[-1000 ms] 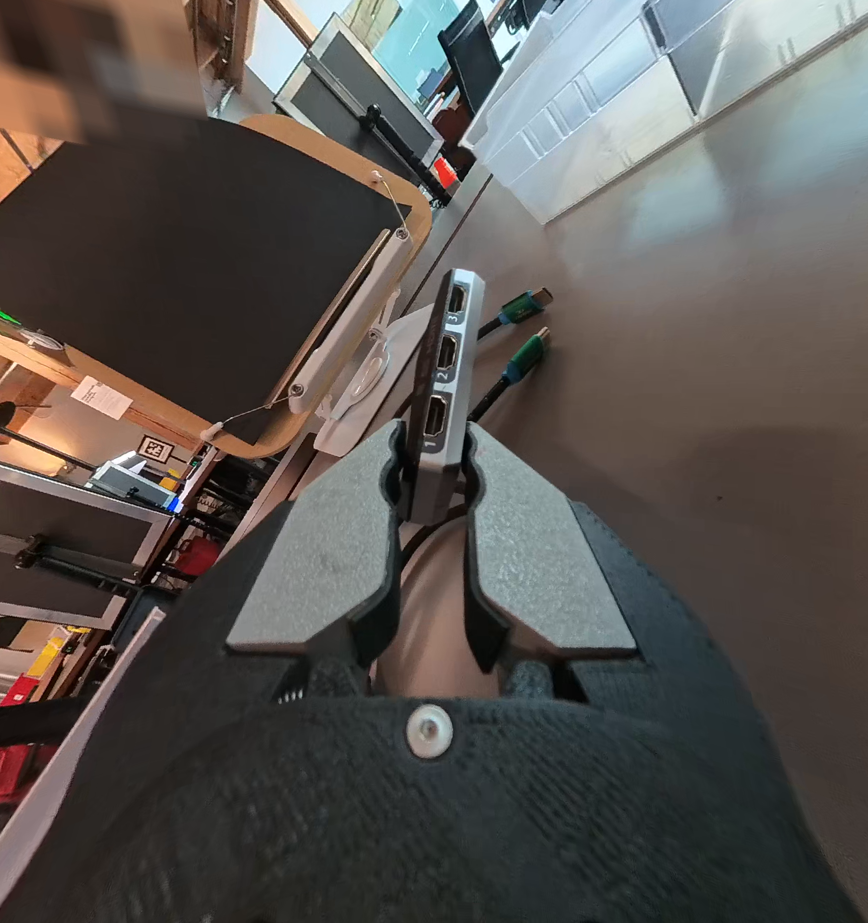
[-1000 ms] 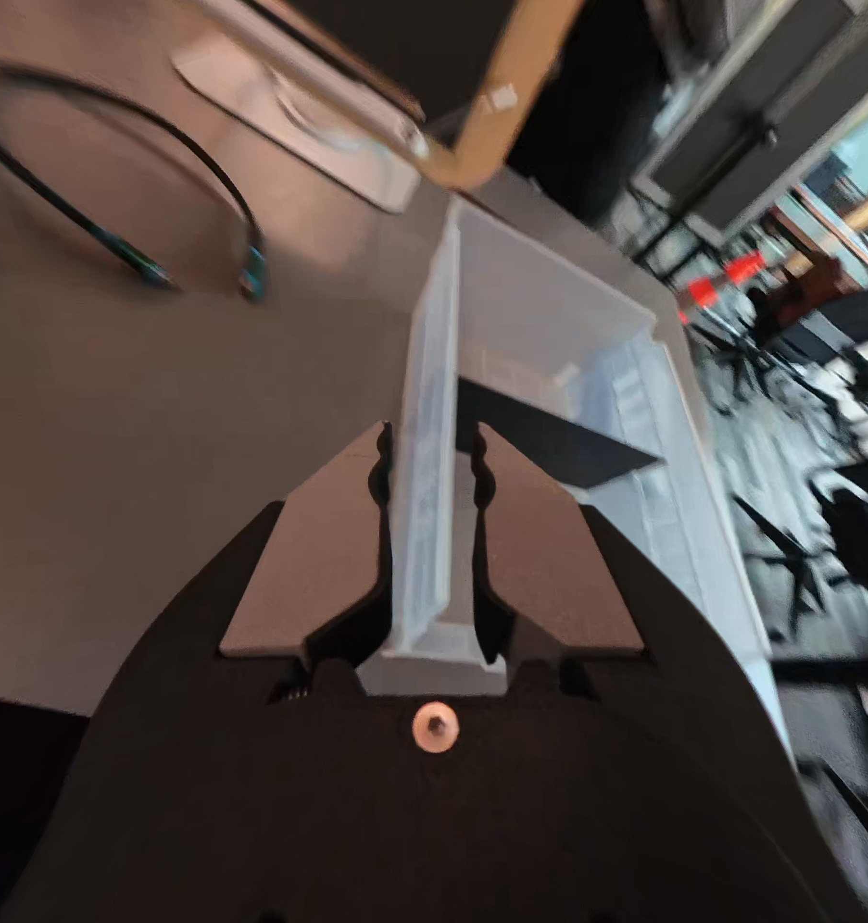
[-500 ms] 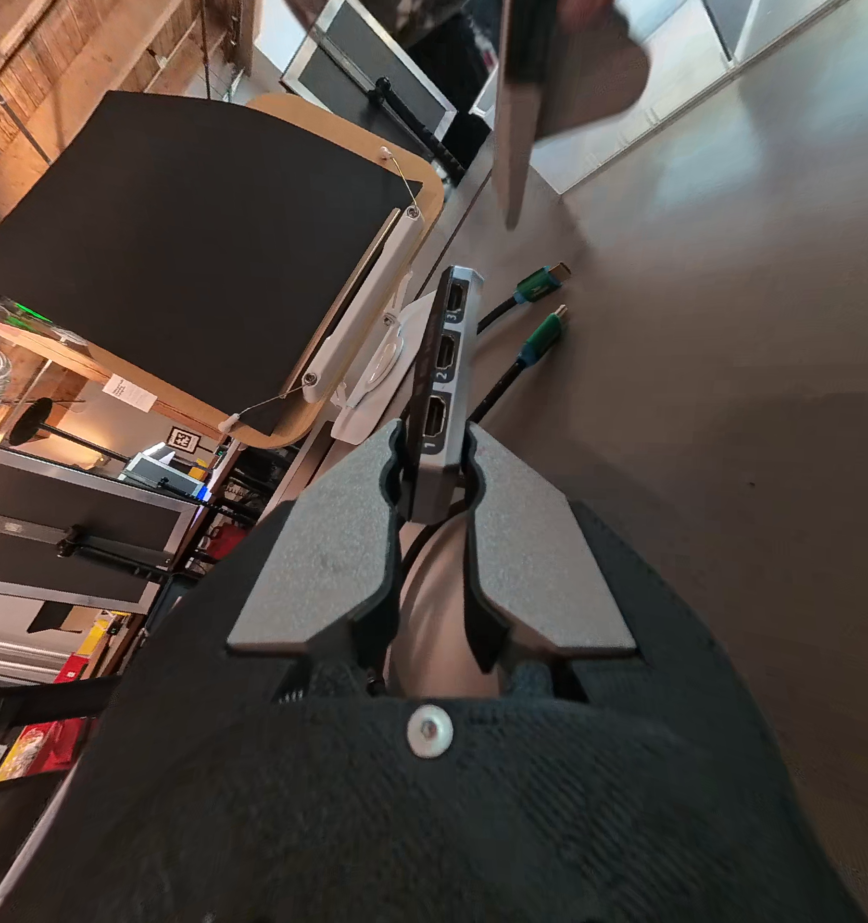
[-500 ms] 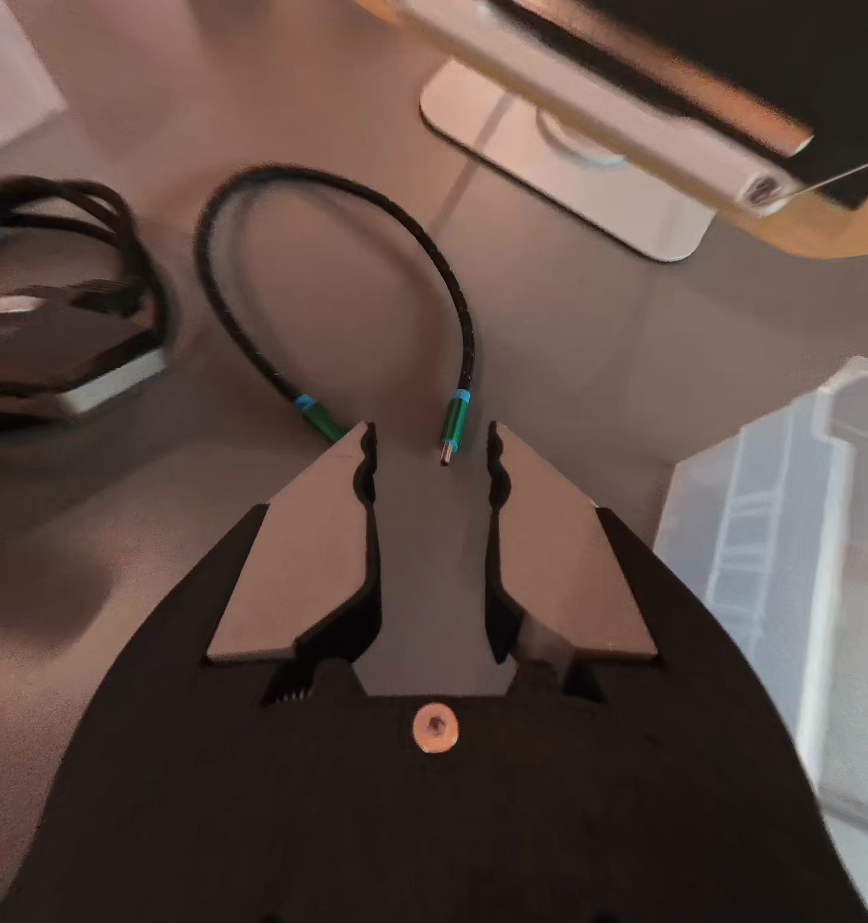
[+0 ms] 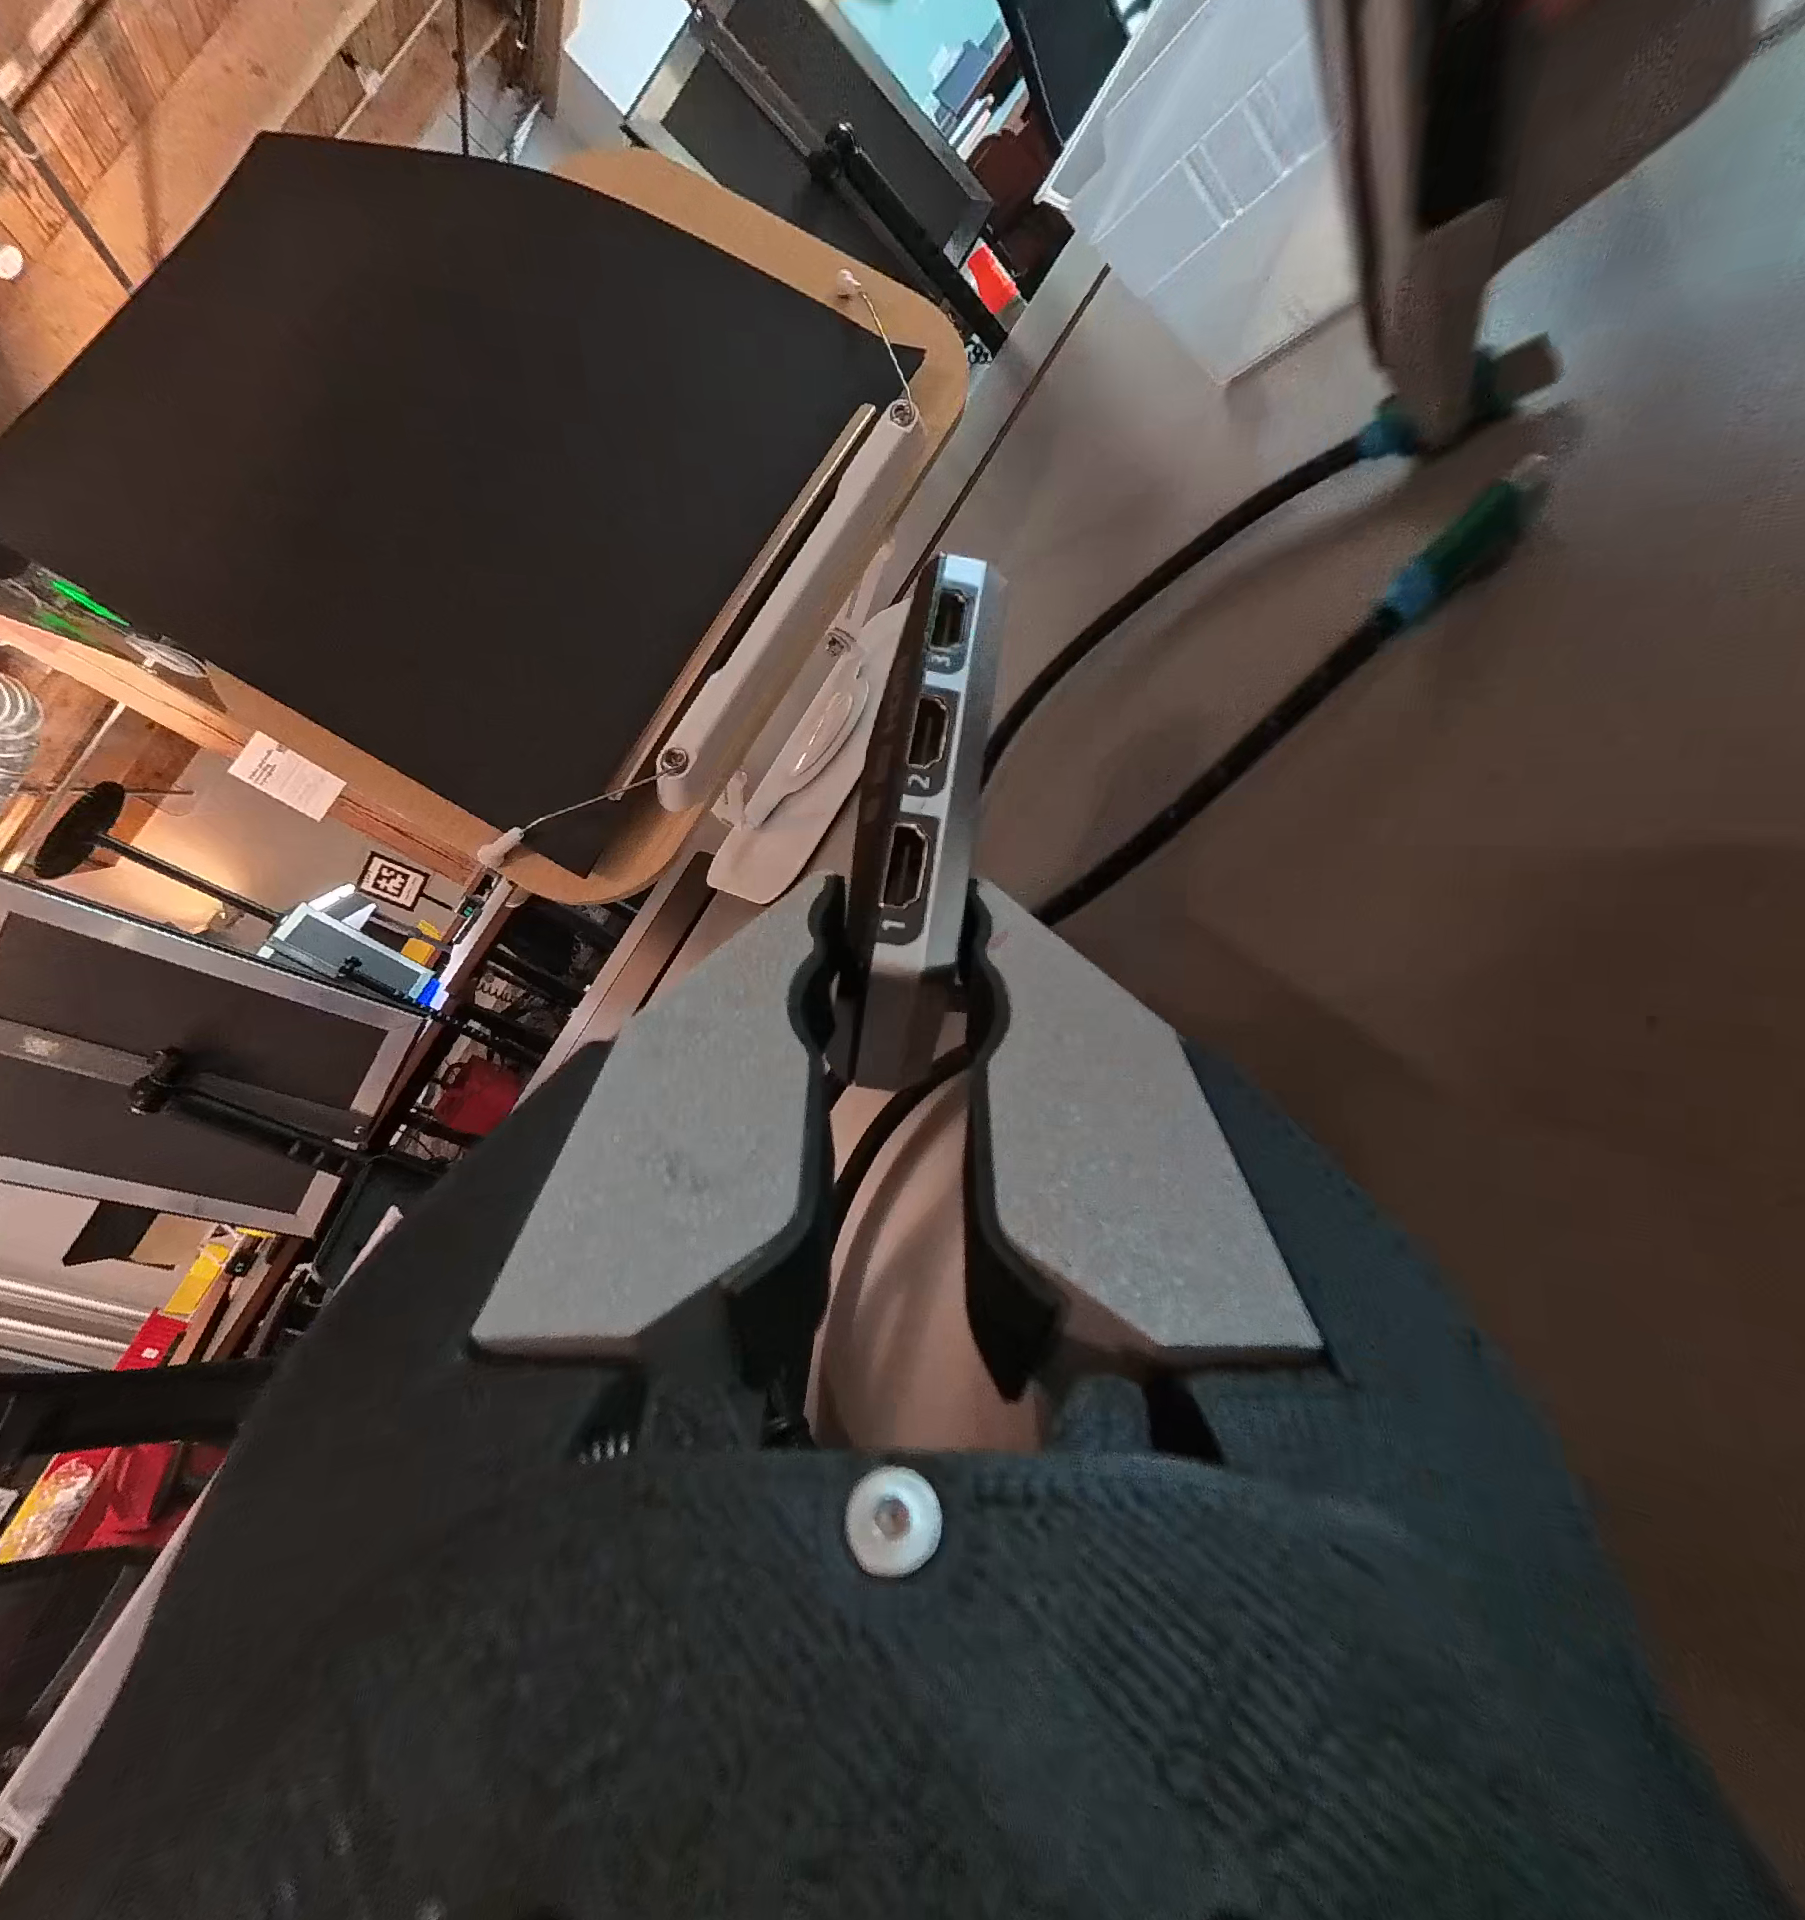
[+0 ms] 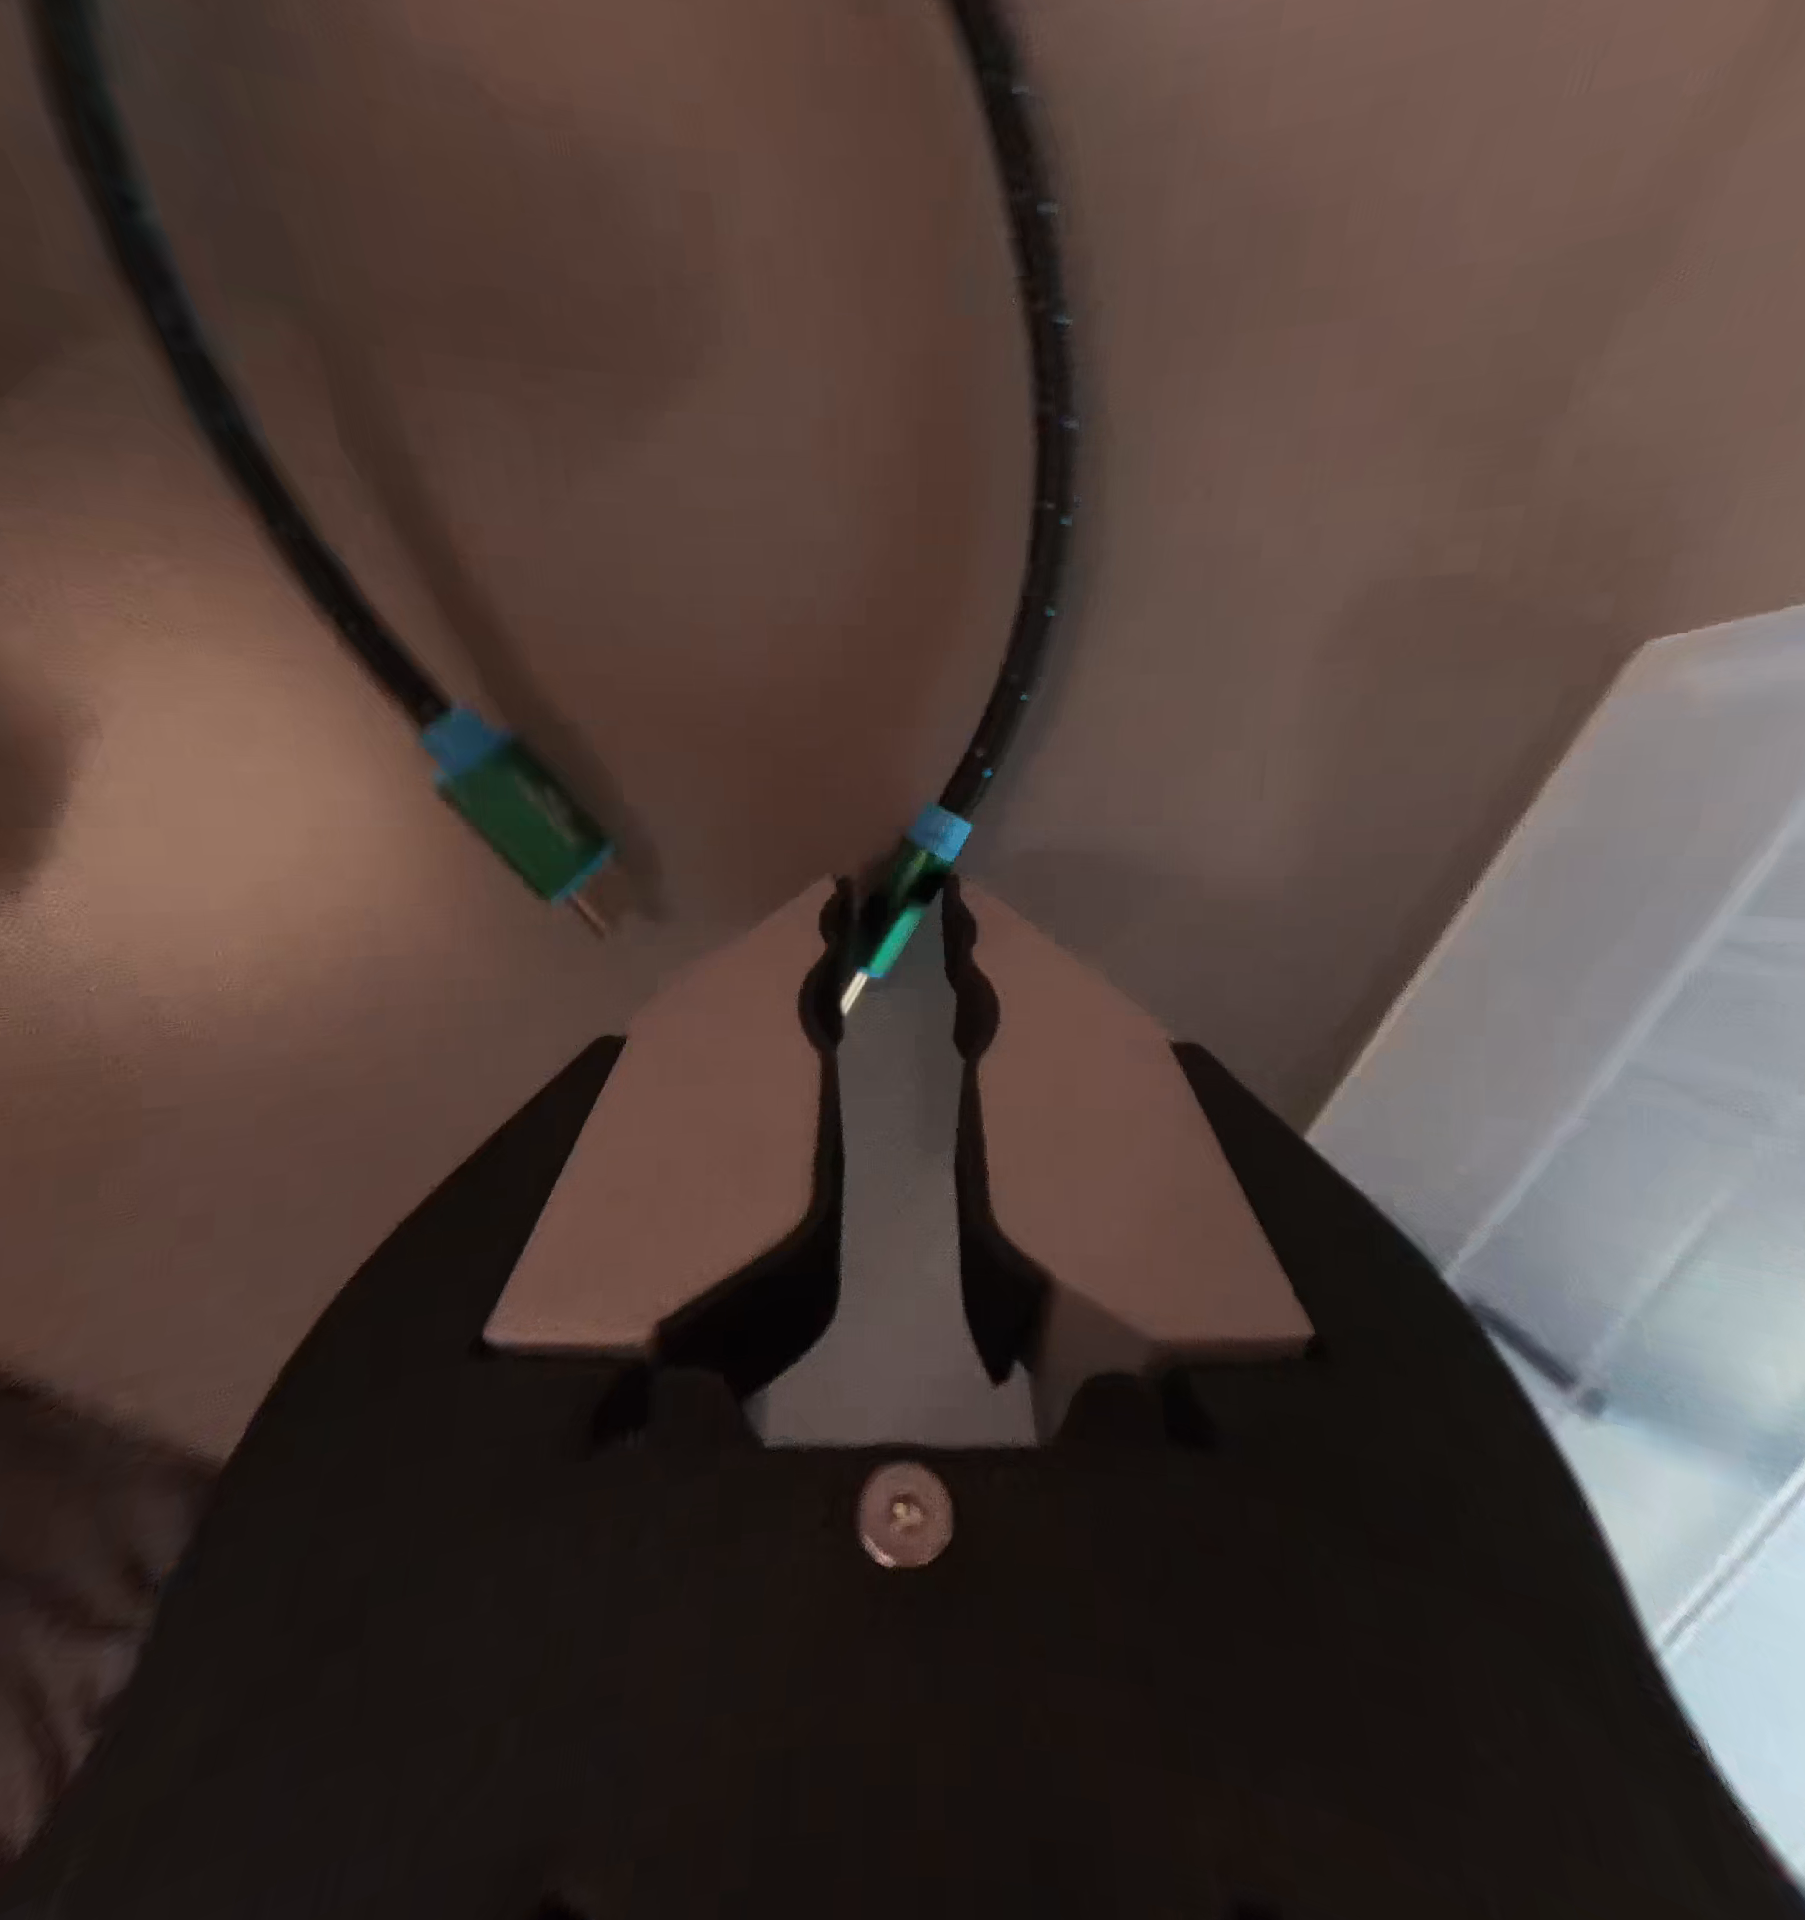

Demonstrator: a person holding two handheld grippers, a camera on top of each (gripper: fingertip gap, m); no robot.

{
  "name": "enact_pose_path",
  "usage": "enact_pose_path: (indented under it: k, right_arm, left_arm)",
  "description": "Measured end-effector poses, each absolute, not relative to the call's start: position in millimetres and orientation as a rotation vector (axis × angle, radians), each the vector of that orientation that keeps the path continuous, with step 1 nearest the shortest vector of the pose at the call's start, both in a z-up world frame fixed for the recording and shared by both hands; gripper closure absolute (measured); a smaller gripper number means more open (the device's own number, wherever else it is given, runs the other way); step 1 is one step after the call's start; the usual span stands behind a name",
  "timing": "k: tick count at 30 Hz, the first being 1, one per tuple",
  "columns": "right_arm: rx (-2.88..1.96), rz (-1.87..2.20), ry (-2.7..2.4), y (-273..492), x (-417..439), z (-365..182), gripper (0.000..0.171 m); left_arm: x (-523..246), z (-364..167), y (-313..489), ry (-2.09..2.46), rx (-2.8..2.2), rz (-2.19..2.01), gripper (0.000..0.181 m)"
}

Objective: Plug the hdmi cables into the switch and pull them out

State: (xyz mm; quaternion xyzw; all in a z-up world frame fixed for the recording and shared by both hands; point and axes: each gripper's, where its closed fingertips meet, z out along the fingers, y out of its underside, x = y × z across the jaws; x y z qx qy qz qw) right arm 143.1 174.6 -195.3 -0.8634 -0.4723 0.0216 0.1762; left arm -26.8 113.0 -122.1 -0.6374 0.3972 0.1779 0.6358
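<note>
My left gripper (image 5: 898, 935) is shut on the near end of a grey HDMI switch (image 5: 965, 727) and holds it on edge, its three ports facing me. A black braided cable (image 6: 1043, 416) loops over the brown table. My right gripper (image 6: 893, 883) is shut on one green plug (image 6: 903, 925), which sits tilted between the fingertips. The other green plug (image 6: 524, 821) lies free to the left. In the left wrist view the right gripper's finger (image 5: 1417, 312) stands over the far plug (image 5: 1511, 364), and the free plug (image 5: 1469, 540) lies nearer.
A clear plastic bin (image 6: 1656, 1039) stands to the right of the plugs and shows far off in the left wrist view (image 5: 1189, 208). A black board with a wooden rim (image 5: 410, 499) on a white stand (image 5: 804, 769) rises just behind the switch.
My right gripper let go of the bin wall, swung over to the cable, came down on the right-hand plug and narrowed its jaws around it. The left gripper stays shut on the switch.
</note>
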Motion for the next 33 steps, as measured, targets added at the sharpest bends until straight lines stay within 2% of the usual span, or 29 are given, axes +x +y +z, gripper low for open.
enact_pose_path:
  k: [1, 11, 15, 18, 21, 30, 32, 33]
  right_arm:
    - [-2.436, 0.092, -1.39, 159.8, 143.5, -193.2, 0.154]
    - [-2.211, -0.116, -1.698, 140.2, 169.4, -159.9, 0.128]
    - [-1.789, -0.439, -2.13, 147.9, 176.9, -151.7, 0.118]
    - [-1.525, -0.461, -2.376, 140.7, 168.6, -154.9, 0.127]
    - [-1.31, -0.479, -2.485, 144.9, 154.2, -159.6, 0.126]
    - [-1.195, -0.416, -2.668, 154.1, 137.2, -199.2, 0.143]
    - [-1.234, -0.322, -2.63, 149.9, 124.6, -198.6, 0.152]
    - [-1.261, -0.279, -2.598, 147.6, 118.1, -197.6, 0.162]
  left_arm:
    - [-26.6, -122.2, 113.2, 0.908, -1.456, 0.409, 0.162]
    - [-25.6, -123.2, 111.7, 0.913, -1.453, 0.405, 0.162]
    - [-24.0, -123.3, 110.8, 0.93, -1.44, 0.42, 0.162]
    - [-21.8, -116.5, 106.5, 0.934, -1.393, 0.403, 0.162]
    - [-20.9, -111.5, 102.3, 0.929, -1.361, 0.373, 0.162]
    - [-37.3, -113.7, 115.0, 0.858, -1.445, 0.394, 0.162]
    - [-39.6, -113.5, 117.2, 0.847, -1.456, 0.405, 0.162]
    - [-40.7, -113.4, 117.9, 0.84, -1.46, 0.409, 0.162]
